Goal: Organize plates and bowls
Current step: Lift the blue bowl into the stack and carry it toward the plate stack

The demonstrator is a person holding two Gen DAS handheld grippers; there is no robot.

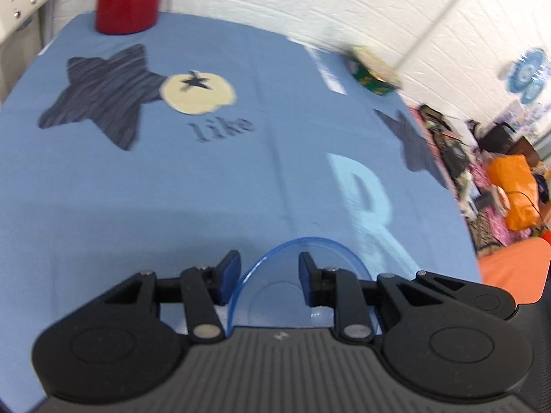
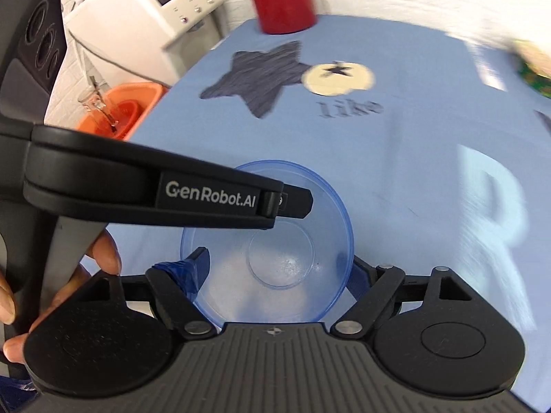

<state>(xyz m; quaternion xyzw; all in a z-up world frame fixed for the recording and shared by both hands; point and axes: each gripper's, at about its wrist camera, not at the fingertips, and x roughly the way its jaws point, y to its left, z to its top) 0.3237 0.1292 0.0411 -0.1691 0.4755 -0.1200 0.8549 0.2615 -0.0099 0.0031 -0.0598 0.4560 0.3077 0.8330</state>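
A clear blue plastic bowl (image 2: 275,213) sits upright between the fingers of my right gripper (image 2: 275,272), whose pads press its outer wall on both sides, so it is shut on the bowl. The bowl looks sharp while the tablecloth is blurred. My left gripper (image 1: 268,268) is open, and the same bowl (image 1: 299,244) shows below and between its fingers with only the near rim visible. In the right wrist view the left gripper (image 2: 296,203) reaches in from the left, its tip over the bowl's far rim, with a person's hand (image 2: 103,251) on its handle.
A blue tablecloth (image 1: 206,189) with star prints covers the table. A red cylinder (image 1: 127,0) stands at the far edge and a green patterned box (image 1: 373,72) at the far right. Beside the table are an orange basin (image 2: 120,110) holding a glass and a white appliance (image 2: 155,10).
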